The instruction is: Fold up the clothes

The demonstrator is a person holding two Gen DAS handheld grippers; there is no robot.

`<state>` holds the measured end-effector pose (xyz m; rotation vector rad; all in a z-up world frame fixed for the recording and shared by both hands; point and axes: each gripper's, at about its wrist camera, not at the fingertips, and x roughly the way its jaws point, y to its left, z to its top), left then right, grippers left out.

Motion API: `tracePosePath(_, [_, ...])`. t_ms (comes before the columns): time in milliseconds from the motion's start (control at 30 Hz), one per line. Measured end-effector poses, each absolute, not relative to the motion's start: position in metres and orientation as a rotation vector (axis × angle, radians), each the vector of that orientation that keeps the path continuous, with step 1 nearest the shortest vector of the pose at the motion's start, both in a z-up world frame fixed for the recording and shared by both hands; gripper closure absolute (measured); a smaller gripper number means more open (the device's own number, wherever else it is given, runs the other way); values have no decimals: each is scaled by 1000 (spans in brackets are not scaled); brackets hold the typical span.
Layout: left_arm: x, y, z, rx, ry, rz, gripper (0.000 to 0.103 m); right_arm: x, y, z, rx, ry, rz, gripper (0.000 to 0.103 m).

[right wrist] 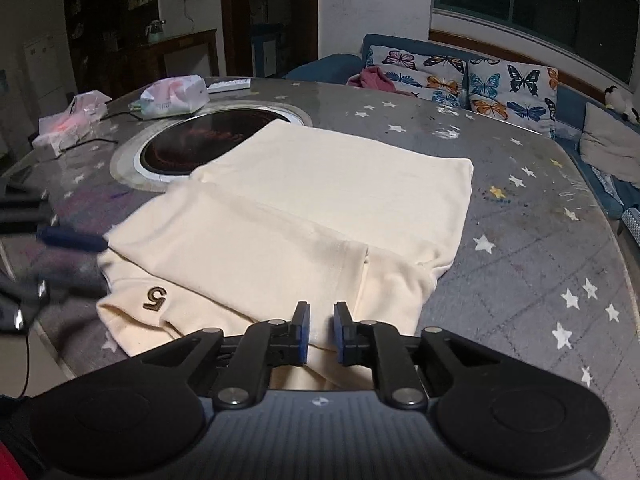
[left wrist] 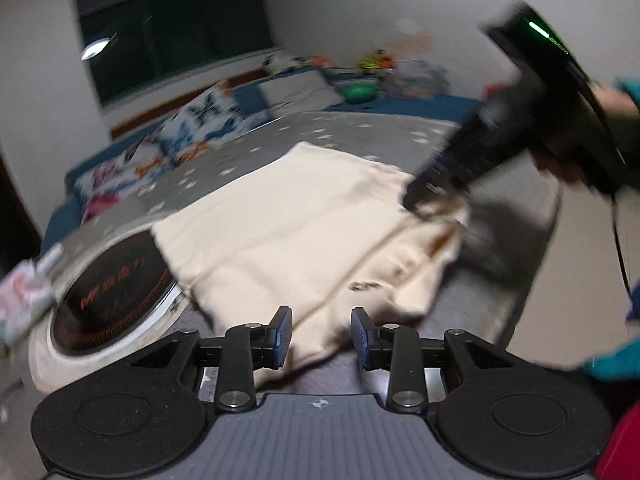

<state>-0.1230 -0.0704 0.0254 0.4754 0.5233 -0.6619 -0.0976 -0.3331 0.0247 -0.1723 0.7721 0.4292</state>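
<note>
A cream garment (right wrist: 320,216) with a brown "5" patch (right wrist: 155,298) lies partly folded on the grey star-patterned table (right wrist: 520,240). It also shows in the left wrist view (left wrist: 288,216). My right gripper (right wrist: 321,332) is slightly open, with the garment's near edge between its pads; I cannot tell if it grips. In the left wrist view the right gripper (left wrist: 424,196) touches the garment's right edge. My left gripper (left wrist: 321,338) is open and empty over the garment's near corner. In the right wrist view it is a blurred shape (right wrist: 60,240) at the left edge.
A round black induction cooker (right wrist: 200,144) is set into the table, partly under the garment. A tissue pack (right wrist: 176,96), a remote (right wrist: 228,85) and a plastic bag (right wrist: 72,120) lie beyond it. A blue sofa with butterfly cushions (right wrist: 480,80) stands behind.
</note>
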Motion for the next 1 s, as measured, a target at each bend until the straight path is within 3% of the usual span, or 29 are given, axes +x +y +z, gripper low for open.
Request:
tracePosePath(67, [-128,-76,20,528,490,-689,68,-100,-335,27,-175,767,425,83])
tracePosePath(267, [-127,-89,4,592,452,-713,68,-110,-339,34,-183,753,415,80])
tracePosePath(333, [-126,-90,2,594,437,-715,68,-115,-341,36,-196,749,415,68])
tracePosePath(367, [-124,-91,2,592,435,-716,69,-118,-341,37,-207,748,417,67])
tracePosePath(433, [-120,-91,3,574,434,-710,85,-125,-339,38,-243,745,435,66])
tracePosePath(500, [-113,-89,9,531,441,-698,92,-131,-338,40,-274,737,454,59])
tracePosePath(533, [-109,-88,12,507,445,-692,94,-135,-338,41,-290,733,463,52])
tracePosePath(733, [-80,-82,33,383,470,-664,94,-151,-331,44,-393,695,558,43])
tracePosePath(900, [-58,-81,37,334,502,-652,94,-152,-315,34,-492,626,593,42])
tracePosePath(1000, [-56,-80,35,326,518,-657,94,-142,-307,27,-509,611,593,49])
